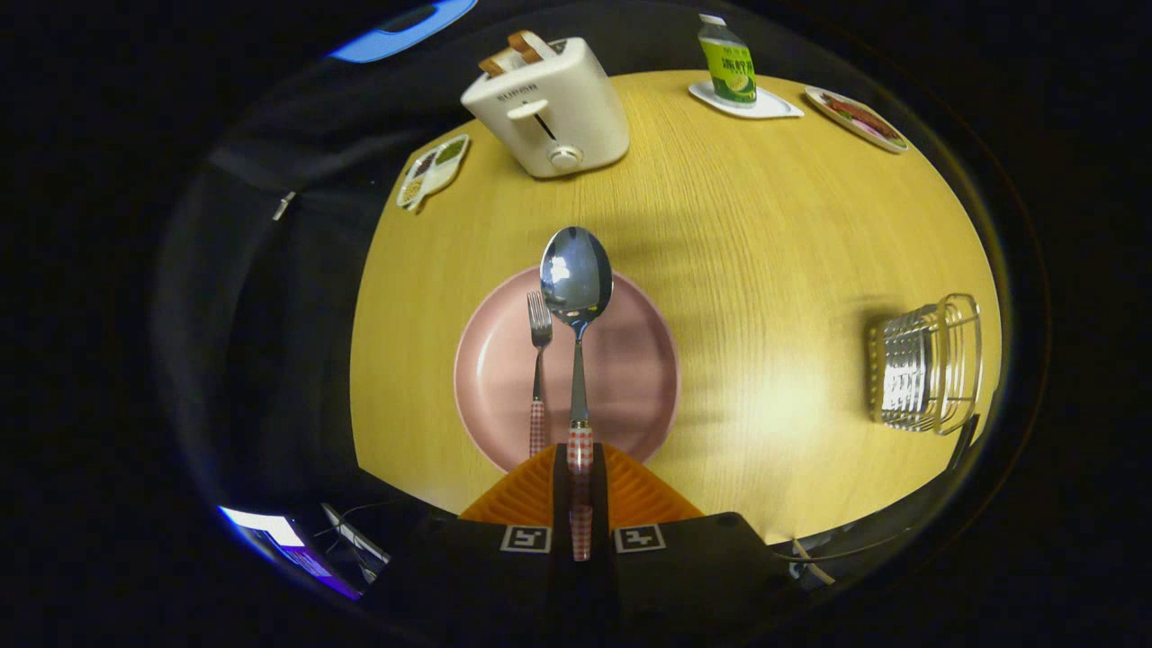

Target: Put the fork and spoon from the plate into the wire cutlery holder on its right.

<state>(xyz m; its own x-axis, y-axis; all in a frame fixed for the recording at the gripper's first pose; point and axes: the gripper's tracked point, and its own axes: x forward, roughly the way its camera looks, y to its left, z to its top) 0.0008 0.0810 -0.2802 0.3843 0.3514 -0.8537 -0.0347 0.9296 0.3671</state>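
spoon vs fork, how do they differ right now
The spoon is clamped by its handle between the gripper fingers, raised over the pink plate; the fork lies on the plate, untouched. The spoon looks larger, being nearer. Both have red-checked handles.

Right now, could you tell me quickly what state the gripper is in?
Gripper: shut on the spoon, both fingers clamping its checked handle; the bowl points ahead over the pink plate.
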